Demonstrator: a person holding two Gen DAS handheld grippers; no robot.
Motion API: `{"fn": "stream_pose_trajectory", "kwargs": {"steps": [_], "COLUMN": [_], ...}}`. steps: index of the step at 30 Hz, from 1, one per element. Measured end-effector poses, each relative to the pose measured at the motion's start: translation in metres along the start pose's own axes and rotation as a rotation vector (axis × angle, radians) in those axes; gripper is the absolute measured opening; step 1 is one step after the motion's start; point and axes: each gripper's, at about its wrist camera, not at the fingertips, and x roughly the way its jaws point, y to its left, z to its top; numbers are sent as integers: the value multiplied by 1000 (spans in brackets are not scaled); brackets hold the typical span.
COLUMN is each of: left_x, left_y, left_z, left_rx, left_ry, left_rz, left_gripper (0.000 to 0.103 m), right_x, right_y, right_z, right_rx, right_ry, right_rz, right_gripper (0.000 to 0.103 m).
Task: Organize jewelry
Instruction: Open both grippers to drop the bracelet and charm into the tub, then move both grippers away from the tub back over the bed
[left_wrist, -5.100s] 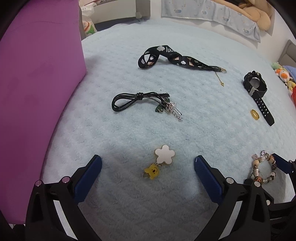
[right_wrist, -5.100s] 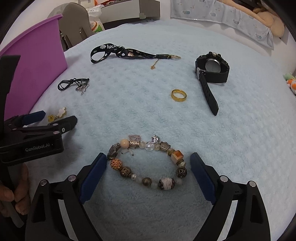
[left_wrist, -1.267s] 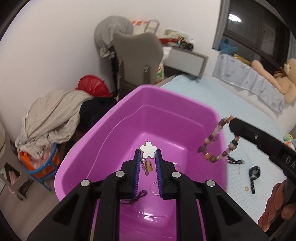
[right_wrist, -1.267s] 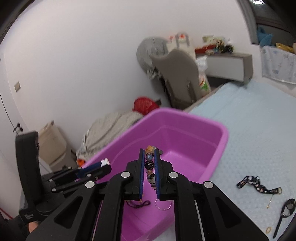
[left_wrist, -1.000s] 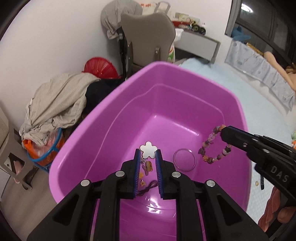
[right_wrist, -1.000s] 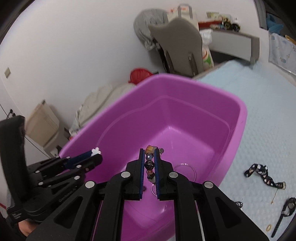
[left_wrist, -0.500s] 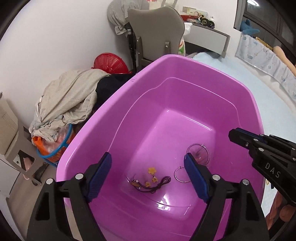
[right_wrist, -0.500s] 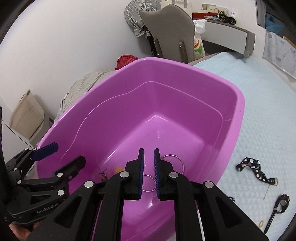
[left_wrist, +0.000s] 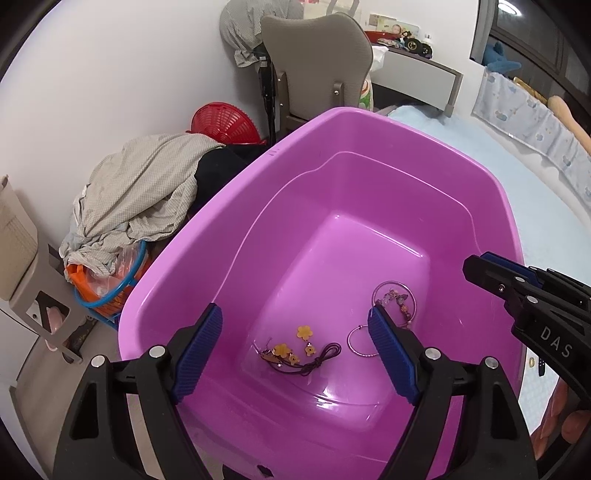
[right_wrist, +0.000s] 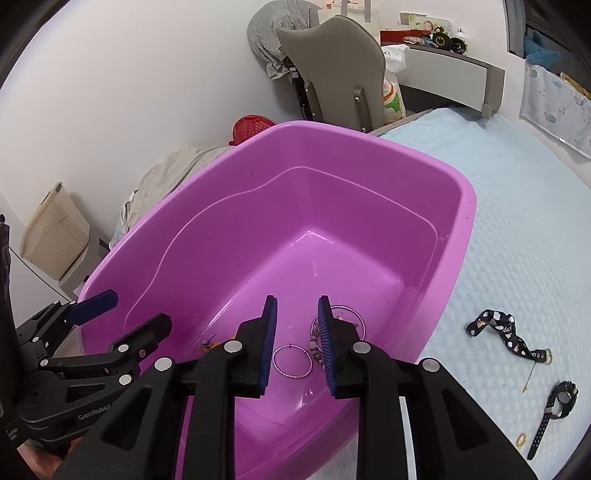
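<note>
While both tongs hang over the purple tub (left_wrist: 236, 206), the flower charm (left_wrist: 303, 332) lies below the wide-open left gripper (left_wrist: 297, 354); the beaded bracelet (left_wrist: 400, 304) lies under the right gripper (right_wrist: 295, 343), whose empty jaws have just been parting.

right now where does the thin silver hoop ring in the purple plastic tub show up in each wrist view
Left wrist: thin silver hoop lies on the tub floor, lower right of centre, beside the right-hand blue finger pad.
Right wrist: thin silver hoop sits low centre, framed between the two blue pads.
Shared landmark: purple plastic tub.
</note>
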Motion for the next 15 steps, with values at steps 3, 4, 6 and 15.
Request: {"fn": "stream_pose_trajectory", "kwargs": {"steps": [3, 4, 6, 15], "left_x": [-4, -5, -7, -18], "left_y": [0, 0, -1, -7], "left_z": [-1, -1, -2, -5], "left_rx": [-3, -4, -4, 4], "left_ry": [-6, -7, -13, -28], "left_rz": [2, 4, 6, 8], "left_gripper": [80, 80, 80, 80], "right_x": [-3, -5, -8, -23], "right_y": [0, 0, 0, -4], "right_z": [-1, -1, -2, -8], "right_rx": [-2, -3, -3, 9], "right_ry": [-7, -9, -13, -35], "right_rz": [-1, -2, -2, 3], "right_gripper": [22, 23, 23, 27]}}
